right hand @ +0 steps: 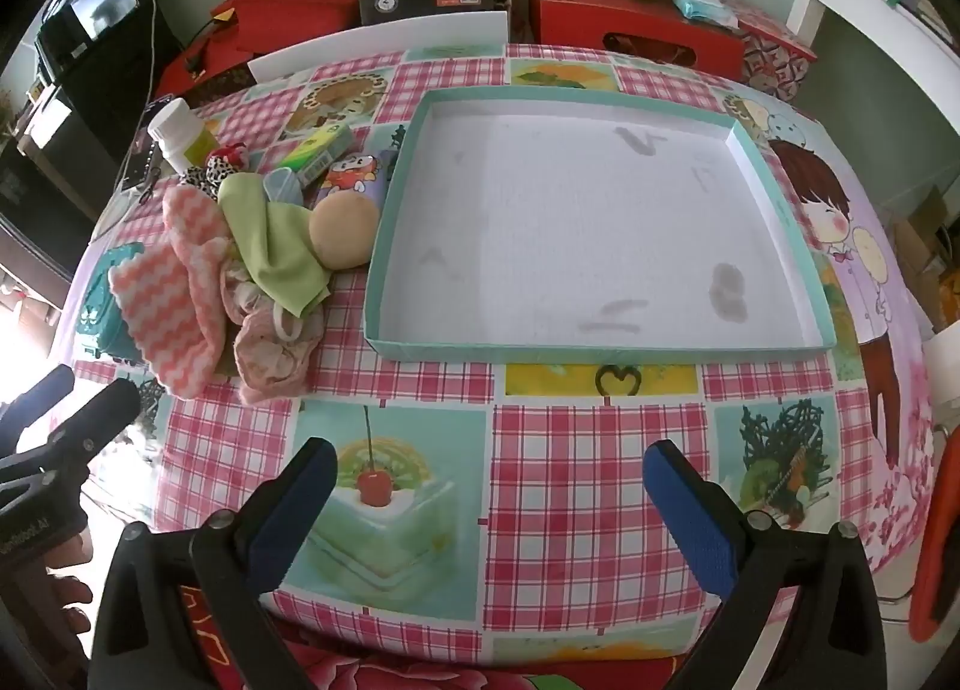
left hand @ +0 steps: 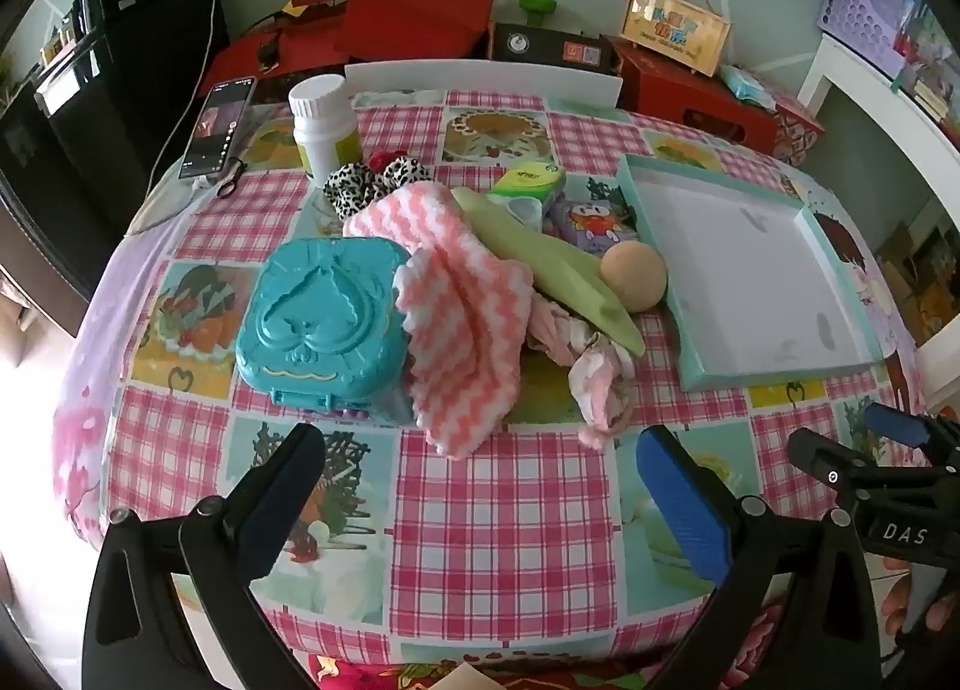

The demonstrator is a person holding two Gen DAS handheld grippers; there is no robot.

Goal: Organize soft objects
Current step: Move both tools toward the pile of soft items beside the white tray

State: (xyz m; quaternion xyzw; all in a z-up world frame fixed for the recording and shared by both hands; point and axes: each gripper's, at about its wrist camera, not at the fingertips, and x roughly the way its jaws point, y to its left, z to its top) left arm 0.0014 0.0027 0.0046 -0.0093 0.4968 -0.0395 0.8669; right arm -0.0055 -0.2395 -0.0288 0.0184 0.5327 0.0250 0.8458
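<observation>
The left wrist view looks forward and down over the near edge of the table (left hand: 498, 516), facing the pile of cloths (left hand: 462, 306) close ahead, with the tray (left hand: 660, 246) off to its right. The right wrist view sits further right, equally low and near, facing the tray (right hand: 540, 351) head-on, the cloths (right hand: 180, 294) at its left. Both views share the checked tabletop, cloths, tray and the boxes behind, and each catches the other gripper at its edge
</observation>
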